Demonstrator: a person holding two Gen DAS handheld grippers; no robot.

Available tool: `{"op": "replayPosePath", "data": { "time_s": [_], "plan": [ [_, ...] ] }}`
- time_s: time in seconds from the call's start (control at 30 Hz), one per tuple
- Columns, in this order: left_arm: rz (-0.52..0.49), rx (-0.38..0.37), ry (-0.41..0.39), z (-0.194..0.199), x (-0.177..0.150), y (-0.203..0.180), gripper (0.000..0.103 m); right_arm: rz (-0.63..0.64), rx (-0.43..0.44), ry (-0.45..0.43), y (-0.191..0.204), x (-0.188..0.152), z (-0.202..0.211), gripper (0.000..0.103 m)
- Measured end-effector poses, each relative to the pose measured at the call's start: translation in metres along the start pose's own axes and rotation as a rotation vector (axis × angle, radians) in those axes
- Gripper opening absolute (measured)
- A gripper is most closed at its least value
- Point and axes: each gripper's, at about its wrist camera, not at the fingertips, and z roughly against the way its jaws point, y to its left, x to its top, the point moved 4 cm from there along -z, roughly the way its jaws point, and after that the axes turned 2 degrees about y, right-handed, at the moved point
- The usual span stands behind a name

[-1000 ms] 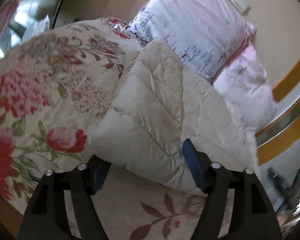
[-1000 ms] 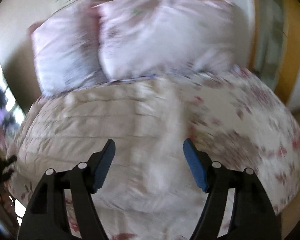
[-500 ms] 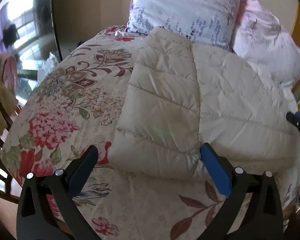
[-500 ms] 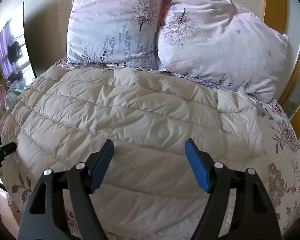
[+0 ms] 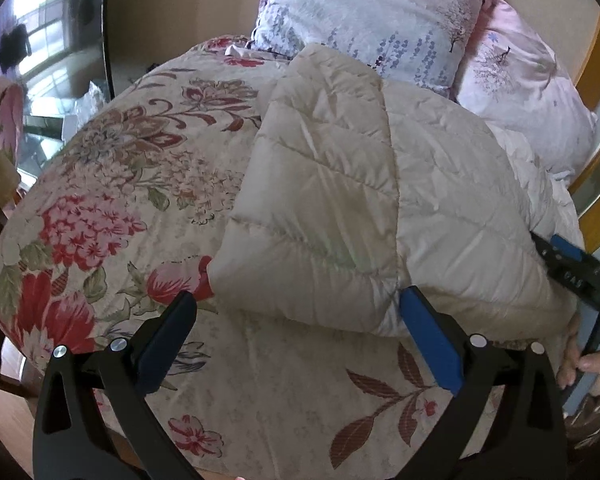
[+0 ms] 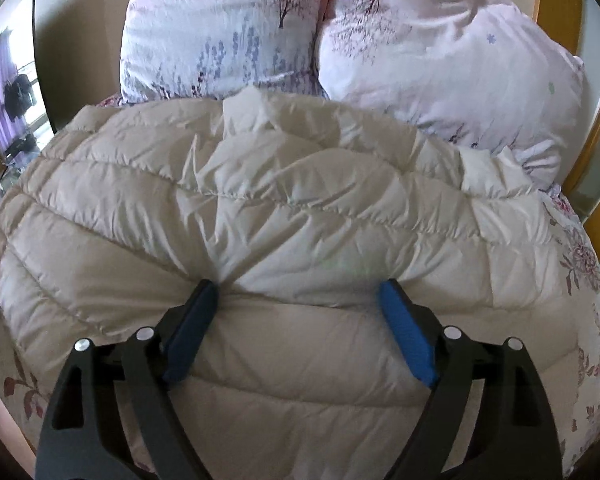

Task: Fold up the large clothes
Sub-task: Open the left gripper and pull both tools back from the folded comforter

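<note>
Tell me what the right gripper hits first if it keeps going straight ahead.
The right gripper, open, would meet the beige puffy jacket first; its fingers already look to be at the fabric, though depth is unclear.

The puffy jacket (image 6: 284, 216) lies on the bed cover (image 5: 112, 184). Two pillows (image 6: 452, 64) sit side by side at the far end, behind the jacket. More bed cover lies to the jacket's left.
</note>
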Motion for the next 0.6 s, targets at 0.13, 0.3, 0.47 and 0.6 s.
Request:
{"op": "replayPosePath", "data": {
  "time_s": [0.13,0.3,0.47,0.6],
  "plan": [
    [0.058,-0.052,0.008,-0.005,0.005,0.005,0.102,-0.003,0.0,0.016,-0.001,-0.002,-0.005,0.088],
    [0.139,-0.113,0.014,-0.011,0.007,0.011,0.102,0.007,-0.01,0.02,0.002,-0.003,-0.009,0.088],
    [0.232,-0.196,-0.01,-0.012,0.011,0.016,0.102,0.02,-0.026,0.025,0.005,-0.004,-0.012,0.089],
    [0.287,-0.248,-0.025,-0.015,0.015,0.018,0.096,0.034,-0.043,0.026,0.007,-0.005,-0.015,0.089]
  ]
}}
